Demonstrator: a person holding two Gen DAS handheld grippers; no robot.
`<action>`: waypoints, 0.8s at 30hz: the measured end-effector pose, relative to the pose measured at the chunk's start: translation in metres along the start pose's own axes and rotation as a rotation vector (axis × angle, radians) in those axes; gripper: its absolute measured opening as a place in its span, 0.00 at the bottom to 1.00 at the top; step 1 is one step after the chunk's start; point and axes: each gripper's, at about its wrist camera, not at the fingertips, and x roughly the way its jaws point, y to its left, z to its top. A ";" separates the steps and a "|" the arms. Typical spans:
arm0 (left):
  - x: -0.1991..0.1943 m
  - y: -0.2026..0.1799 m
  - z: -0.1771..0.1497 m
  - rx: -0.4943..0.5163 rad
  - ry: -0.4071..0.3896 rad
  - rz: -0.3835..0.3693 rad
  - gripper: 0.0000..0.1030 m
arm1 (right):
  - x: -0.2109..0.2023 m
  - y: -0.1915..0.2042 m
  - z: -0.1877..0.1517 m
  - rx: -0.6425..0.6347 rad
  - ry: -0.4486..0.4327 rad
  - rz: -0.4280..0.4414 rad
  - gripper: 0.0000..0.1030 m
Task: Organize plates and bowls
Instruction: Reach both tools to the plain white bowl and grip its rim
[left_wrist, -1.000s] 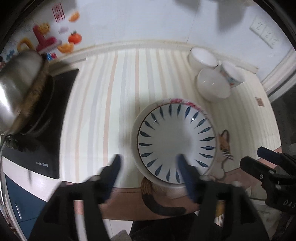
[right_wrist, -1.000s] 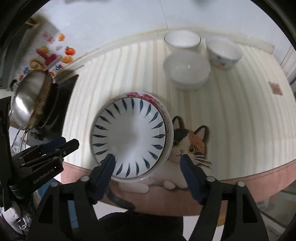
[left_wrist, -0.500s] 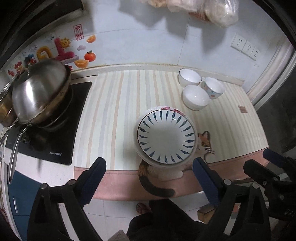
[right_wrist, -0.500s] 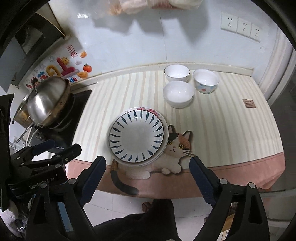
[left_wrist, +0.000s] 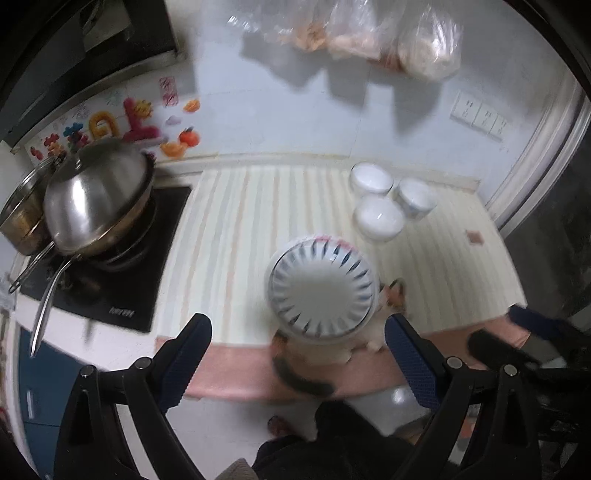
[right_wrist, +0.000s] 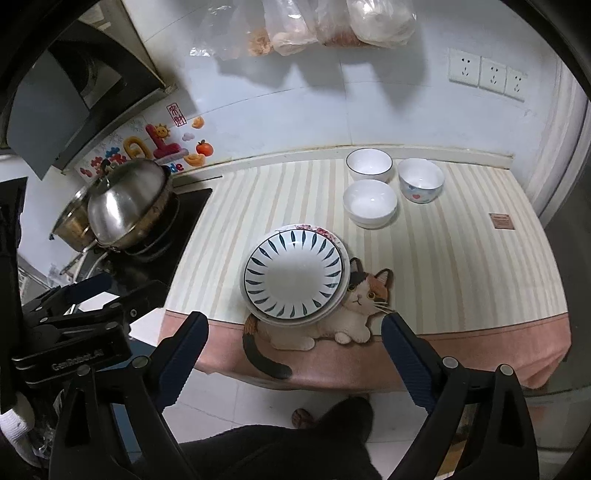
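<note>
Left hand-held gripper and right hand-held gripper: each with jaws spread wide and nothing between them, both held off the near edge of the desk. In the right wrist view the left hand-held gripper also shows at 8 o'clock, low and off the desk.

Plates: a blue-leaf plate lies on a flower-rimmed plate whose edge shows at 12 o'clock; the stack rests near the desk's front edge and partly covers a cat print on the striped cloth. In the left wrist view the stack is blurred.

Bowls: three, well apart from the plates, at 1 o'clock of them near the wall. Two are plain white, one in front and one behind; the third, a heart bowl, stands at 3 o'clock of these. All are upright and close together; contact cannot be told.

Wok lid: tilted on a pan on the hob, at 9 o'clock of the plates.

Sockets and hanging bags: on the wall.
</note>
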 end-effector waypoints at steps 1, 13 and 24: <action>0.002 -0.003 0.004 0.001 -0.013 -0.001 0.94 | 0.005 -0.008 0.005 0.008 0.005 0.012 0.94; 0.145 -0.067 0.098 0.055 0.033 0.026 0.94 | 0.112 -0.161 0.095 0.171 0.075 0.070 0.94; 0.343 -0.080 0.149 -0.036 0.359 -0.050 0.80 | 0.274 -0.245 0.167 0.169 0.246 0.102 0.90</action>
